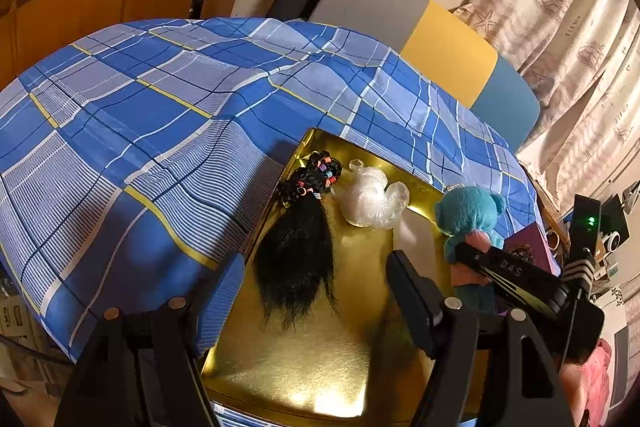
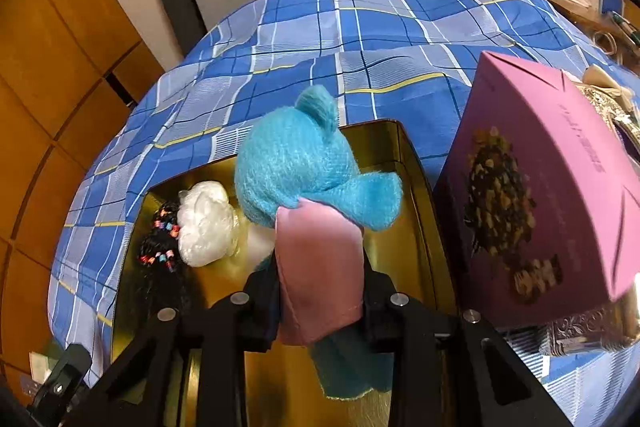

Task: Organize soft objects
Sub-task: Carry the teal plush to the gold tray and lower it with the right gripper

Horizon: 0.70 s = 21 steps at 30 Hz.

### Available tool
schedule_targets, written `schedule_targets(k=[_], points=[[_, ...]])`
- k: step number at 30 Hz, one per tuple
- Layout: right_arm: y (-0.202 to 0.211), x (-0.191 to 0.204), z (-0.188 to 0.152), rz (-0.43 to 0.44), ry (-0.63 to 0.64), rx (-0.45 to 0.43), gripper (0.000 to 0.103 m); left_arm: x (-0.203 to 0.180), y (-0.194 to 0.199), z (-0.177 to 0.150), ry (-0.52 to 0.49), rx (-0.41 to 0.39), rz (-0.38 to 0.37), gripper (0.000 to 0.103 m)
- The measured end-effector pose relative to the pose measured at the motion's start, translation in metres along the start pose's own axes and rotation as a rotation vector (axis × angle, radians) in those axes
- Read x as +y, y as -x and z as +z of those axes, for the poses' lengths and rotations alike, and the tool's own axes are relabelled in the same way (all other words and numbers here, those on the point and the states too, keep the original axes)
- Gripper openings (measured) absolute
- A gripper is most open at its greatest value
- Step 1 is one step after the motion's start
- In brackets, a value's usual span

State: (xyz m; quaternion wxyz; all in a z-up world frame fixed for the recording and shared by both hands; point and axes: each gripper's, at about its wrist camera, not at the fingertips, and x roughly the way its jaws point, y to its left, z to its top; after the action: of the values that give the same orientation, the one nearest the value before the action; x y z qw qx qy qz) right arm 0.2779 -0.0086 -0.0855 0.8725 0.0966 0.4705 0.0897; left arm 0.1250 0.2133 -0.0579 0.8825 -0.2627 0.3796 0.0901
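A: Started with the bed (image 1: 160, 115): spread with a blue plaid sheet, carrying everything else.

B: Then the gold tray (image 1: 300, 359), lying open on that sheet. Beside its right edge, a purple gift box (image 2: 552, 187).

A: Inside the tray, along the left side, a black hairpiece with coloured bands (image 1: 298, 247). Just beside it, a crumpled clear plastic bag (image 1: 370, 201).

B: And the blue plush bear (image 2: 296, 167) in its pink outfit?

A: Held above the tray's right part by the right gripper (image 2: 320, 287). Fingers (image 2: 262, 307) narrowed on the pink body, pressing both sides; head up and forward, legs hanging below, not yet resting on the tray floor.

B: Left gripper (image 1: 316, 307)?

A: Poised over the near end of the tray, fingers standing wide apart, holding nothing.

B: Step in hand, then?

A: Judged as placing the bear with the other soft things. Called next for lowering into the bare gold area right of the bag, clear of the tray wall, then spreading the fingers to let go.
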Motion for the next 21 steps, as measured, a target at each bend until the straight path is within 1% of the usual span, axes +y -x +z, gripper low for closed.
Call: schedule_targets(k=[2, 4, 5, 7, 8, 9, 12, 17, 21], points=[[-0.005, 0.000, 0.002, -0.018, -0.006, -0.003, 0.032, 0.001, 0.000, 0.000, 0.003, -0.002, 0.005, 0.074], [-0.010, -0.001, 0.003, -0.039, -0.012, -0.001, 0.036, 0.001, -0.001, 0.000, 0.004, 0.004, 0.003, 0.074], [-0.013, -0.002, 0.004, -0.052, -0.018, 0.004, 0.039, 0.001, -0.001, 0.000, 0.004, 0.006, 0.005, 0.074], [-0.019, -0.005, 0.005, -0.062, -0.032, 0.016, 0.040, 0.001, -0.001, -0.001, 0.003, 0.005, 0.008, 0.074], [-0.020, -0.006, 0.005, -0.059, -0.038, 0.018, 0.047, 0.001, -0.002, -0.001, 0.003, 0.007, 0.009, 0.074], [-0.019, -0.007, 0.005, -0.057, -0.043, 0.017, 0.051, 0.001, -0.002, -0.001, 0.004, 0.010, 0.007, 0.074], [-0.010, -0.006, 0.000, -0.032, -0.041, 0.004, 0.054, 0.002, -0.002, -0.001, 0.005, 0.007, 0.007, 0.074], [0.020, 0.001, -0.006, 0.003, 0.011, -0.066, 0.055, 0.002, -0.004, -0.001, 0.006, 0.014, 0.008, 0.074], [0.047, 0.002, -0.010, 0.039, 0.031, -0.120, 0.062, -0.001, -0.005, -0.004, -0.003, 0.022, -0.004, 0.074]])
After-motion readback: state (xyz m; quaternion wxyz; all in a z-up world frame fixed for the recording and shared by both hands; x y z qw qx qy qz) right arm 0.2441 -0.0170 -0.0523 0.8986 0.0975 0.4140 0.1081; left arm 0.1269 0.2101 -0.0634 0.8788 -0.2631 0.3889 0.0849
